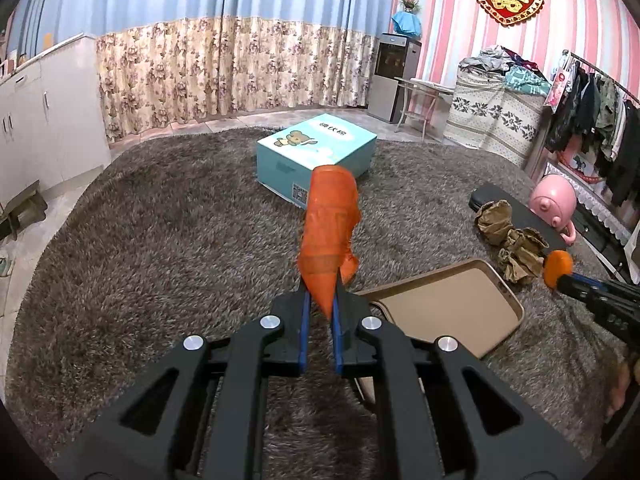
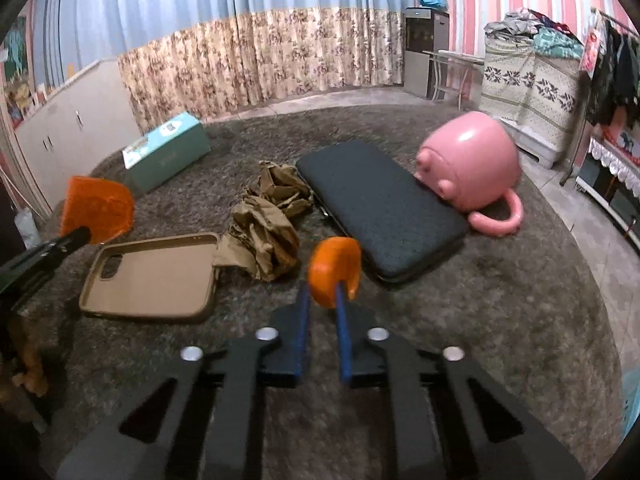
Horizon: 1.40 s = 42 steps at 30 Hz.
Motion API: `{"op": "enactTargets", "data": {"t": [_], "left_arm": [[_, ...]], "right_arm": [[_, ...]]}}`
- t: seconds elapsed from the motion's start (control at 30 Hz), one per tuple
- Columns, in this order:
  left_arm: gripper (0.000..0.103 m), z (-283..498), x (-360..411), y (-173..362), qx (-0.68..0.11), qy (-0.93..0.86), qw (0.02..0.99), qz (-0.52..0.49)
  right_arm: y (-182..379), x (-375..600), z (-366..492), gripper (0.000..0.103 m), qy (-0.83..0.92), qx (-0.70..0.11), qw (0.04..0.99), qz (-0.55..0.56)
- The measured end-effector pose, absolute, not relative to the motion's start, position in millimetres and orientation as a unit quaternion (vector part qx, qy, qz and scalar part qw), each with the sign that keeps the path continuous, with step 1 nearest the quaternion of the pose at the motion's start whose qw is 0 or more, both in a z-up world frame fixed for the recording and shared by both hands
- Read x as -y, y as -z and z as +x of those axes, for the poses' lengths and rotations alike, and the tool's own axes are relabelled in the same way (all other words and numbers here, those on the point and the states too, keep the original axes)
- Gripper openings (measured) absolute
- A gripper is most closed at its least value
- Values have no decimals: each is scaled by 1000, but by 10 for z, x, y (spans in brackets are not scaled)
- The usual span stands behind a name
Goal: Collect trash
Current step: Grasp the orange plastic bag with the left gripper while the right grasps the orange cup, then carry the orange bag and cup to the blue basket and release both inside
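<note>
Where shaggy grey rug (image 2: 500, 320) spreads, tiled floor (image 2: 592, 232) beyond (floral curtains (image 1: 224, 68))

The left gripper (image 1: 320, 300) pinches an orange plastic bag (image 1: 330, 224) upright above a shaggy rug (image 1: 160, 240); nearby lie a tan phone case (image 1: 448, 308), crumpled brown paper (image 1: 510, 240) and a teal box (image 1: 316, 152).

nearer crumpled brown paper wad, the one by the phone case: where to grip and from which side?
Judging from the right wrist view: take the nearer wad across its raised crumpled top, coming from above and from the camera's side. It is an irregular lump with upstanding folds that jaws can pinch. Its left edge sits against the phone case and the second wad lies close behind, so those sides look cramped.
</note>
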<state>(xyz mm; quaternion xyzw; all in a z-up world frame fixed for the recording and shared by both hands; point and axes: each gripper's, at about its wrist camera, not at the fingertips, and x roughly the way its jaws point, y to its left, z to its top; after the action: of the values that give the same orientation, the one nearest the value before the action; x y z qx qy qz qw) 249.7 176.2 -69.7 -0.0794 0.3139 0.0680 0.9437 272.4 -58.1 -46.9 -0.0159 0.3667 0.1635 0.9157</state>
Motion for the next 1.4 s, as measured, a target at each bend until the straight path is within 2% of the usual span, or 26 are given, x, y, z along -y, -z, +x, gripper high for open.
{"op": "enactTargets", "data": {"t": [0.1, 0.4, 0.7, 1.1, 1.4], "left_arm": [[8, 2493, -1762, 698, -313, -70, 944, -76], [8, 2353, -1567, 570, -294, -83, 952, -31], [8, 2173, -1116, 227, -276, -28, 960, -29], [8, 2174, 229, -118, -258, 123, 958, -12], [8, 2095, 1323, -173, -251, 223, 942, 19]], "right_arm": [[412, 733, 2565, 8, -165, -361, 918, -2], [217, 1222, 2074, 8, -136, -345, 929, 17], [-12, 1845, 1673, 8, -97, -309, 945, 43], [-344, 2952, 1291, 8, 0, -260, 963, 74], [-334, 3762, 975, 8, 75, -250, 959, 107]]}}
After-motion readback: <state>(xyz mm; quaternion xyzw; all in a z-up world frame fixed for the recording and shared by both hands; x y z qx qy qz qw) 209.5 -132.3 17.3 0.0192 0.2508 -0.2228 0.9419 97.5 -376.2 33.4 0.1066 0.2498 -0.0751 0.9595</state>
